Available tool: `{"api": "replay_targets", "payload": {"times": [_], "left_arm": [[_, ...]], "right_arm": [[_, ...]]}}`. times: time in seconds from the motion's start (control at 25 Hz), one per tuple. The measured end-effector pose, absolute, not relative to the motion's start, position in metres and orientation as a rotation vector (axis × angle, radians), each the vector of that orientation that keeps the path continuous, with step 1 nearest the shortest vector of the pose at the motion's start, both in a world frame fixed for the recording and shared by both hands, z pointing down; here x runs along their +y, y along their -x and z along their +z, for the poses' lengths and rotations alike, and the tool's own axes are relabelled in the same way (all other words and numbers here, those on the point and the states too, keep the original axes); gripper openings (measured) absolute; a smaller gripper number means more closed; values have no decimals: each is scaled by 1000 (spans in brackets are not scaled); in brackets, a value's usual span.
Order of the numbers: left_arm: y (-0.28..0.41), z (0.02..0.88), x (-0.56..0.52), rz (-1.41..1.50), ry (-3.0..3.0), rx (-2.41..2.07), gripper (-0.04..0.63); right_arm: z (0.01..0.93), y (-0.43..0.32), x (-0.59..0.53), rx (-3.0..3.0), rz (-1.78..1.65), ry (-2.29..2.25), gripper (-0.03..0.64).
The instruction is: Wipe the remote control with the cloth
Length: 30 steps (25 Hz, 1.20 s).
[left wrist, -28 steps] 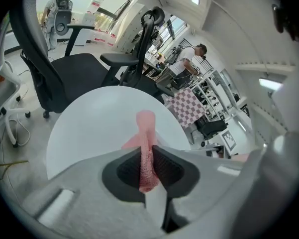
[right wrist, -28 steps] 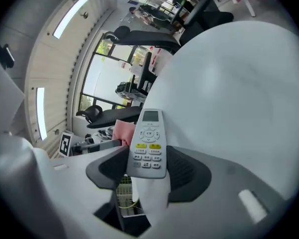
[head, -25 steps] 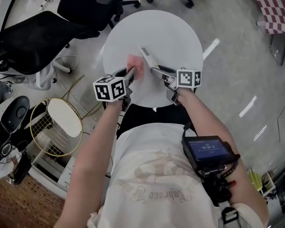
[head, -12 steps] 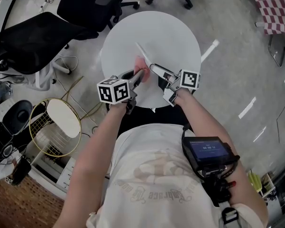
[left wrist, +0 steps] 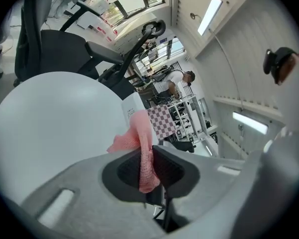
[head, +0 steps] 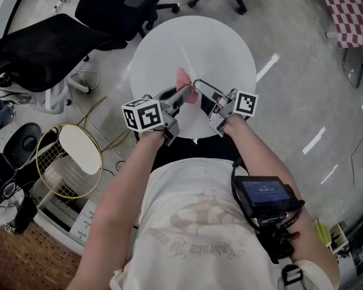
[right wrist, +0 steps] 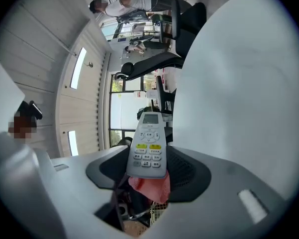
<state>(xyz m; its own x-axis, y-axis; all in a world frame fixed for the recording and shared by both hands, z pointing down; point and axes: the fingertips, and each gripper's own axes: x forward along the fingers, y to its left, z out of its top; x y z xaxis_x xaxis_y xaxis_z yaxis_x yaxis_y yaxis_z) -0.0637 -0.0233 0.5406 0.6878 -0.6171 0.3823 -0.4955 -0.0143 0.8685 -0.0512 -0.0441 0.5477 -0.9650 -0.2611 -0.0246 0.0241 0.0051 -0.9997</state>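
Cloth (left wrist: 139,141), pink, pinched in left tool (head: 184,93); white remote control (right wrist: 148,146) clamped in right tool (head: 200,88); both held above round white desk (head: 223,47), cloth just beside remote control.

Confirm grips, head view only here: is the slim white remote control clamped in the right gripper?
Observer: Yes. Right gripper view shows the slim white remote control clamped between the right gripper's jaws, buttons facing the camera.
Operator: And the other hand?
Observer: The left gripper is shut on the pink textured cloth, fabric running through the closed jaws.
Operator: Cloth touching the remote?
Observer: Right gripper view shows cloth bunched just below the remote's lower end; contact unclear.
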Motion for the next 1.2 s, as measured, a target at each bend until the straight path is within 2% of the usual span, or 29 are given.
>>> {"api": "replay_targets", "payload": {"times": [0.72,0.96,1.2], "left_arm": [[144,543,-64,-178,-1620,-1068,43],[165,544,-74,-205,-1595,-1126,43],[158,549,-61,-163,-1572,-1131,43]], "right_arm": [[555,60,-1,2351,-2139,58,244],[568,55,4,2310,-2183,90,244],[593,38,-12,2403,-2197,328,244]]}}
